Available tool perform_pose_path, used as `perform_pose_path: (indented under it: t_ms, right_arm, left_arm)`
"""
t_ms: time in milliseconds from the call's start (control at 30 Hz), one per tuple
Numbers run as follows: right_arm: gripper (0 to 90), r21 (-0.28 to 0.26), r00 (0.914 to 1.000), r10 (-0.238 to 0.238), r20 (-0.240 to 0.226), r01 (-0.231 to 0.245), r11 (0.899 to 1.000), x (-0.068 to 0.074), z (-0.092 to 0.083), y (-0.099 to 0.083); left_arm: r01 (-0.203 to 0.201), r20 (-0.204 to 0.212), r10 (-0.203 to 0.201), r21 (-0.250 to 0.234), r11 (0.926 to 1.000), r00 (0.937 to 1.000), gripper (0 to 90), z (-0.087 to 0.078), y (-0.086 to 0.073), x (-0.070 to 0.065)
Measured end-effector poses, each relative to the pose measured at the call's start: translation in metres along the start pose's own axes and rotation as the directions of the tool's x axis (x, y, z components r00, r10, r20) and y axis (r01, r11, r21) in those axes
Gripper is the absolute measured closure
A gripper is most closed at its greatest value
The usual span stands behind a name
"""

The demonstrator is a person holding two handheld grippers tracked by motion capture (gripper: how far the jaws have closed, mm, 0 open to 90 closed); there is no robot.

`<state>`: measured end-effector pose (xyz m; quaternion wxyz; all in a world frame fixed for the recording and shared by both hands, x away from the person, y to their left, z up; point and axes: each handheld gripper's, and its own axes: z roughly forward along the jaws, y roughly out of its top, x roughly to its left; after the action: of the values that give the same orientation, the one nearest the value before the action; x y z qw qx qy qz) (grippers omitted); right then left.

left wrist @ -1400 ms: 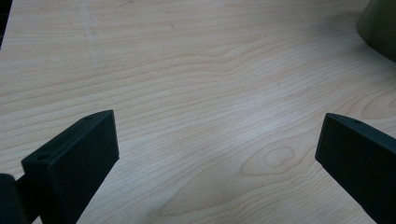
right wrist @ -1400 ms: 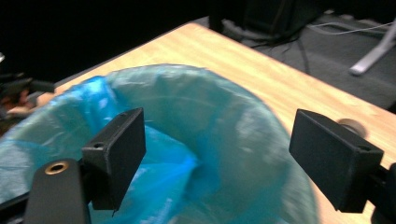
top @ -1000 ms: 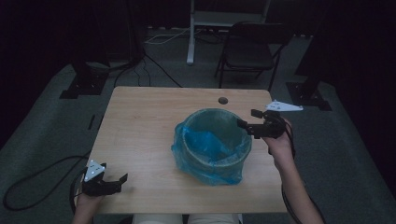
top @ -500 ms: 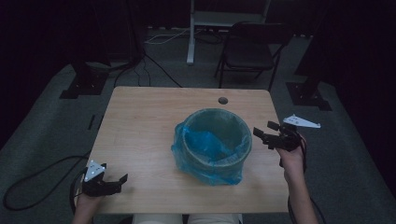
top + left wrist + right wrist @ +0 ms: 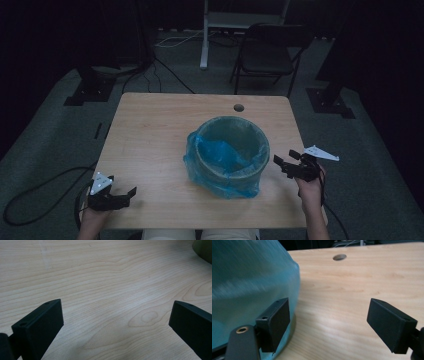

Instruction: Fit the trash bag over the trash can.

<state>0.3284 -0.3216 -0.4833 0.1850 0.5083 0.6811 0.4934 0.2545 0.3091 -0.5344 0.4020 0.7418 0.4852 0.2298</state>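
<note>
Wooden table (image 5: 150,135), one bin (image 5: 231,150) (blue-lined), two tools

Bin (image 5: 231,150) just left of right gripper (image 5: 286,163): grey-green, lined with translucent blue bag (image 5: 249,282). Table (image 5: 150,135): pale wood, wavy grain pattern, dark round hole (image 5: 339,257) ahead of jaws. Left gripper (image 5: 116,322): jaws black, grey plate (image 5: 101,182) on top.
</note>
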Motion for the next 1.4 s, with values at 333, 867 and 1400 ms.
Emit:
perform_pose_path:
  t_ms: [333,867,1400]
  right_arm:
    - [16.4,0.065,0.9976,0.026,0.064,-0.030,0.997,-0.008,0.001,-0.043]
    - [15.2,0.073,0.9873,0.060,0.147,-0.071,0.995,-0.015,-0.031,-0.078]
    - [15.1,0.028,0.9548,0.095,0.281,-0.108,0.994,-0.032,-0.055,-0.091]
  left_arm:
    - [-0.026,-0.008,0.026,0.010,0.9996,0.9996,0.0,0.000,-0.003,-0.002]
    - [-0.039,-0.006,0.039,0.018,0.9991,0.9992,0.0,0.001,-0.004,-0.004]
    - [-0.075,-0.025,0.076,0.037,0.9965,0.9968,0.0,0.003,-0.006,-0.010]
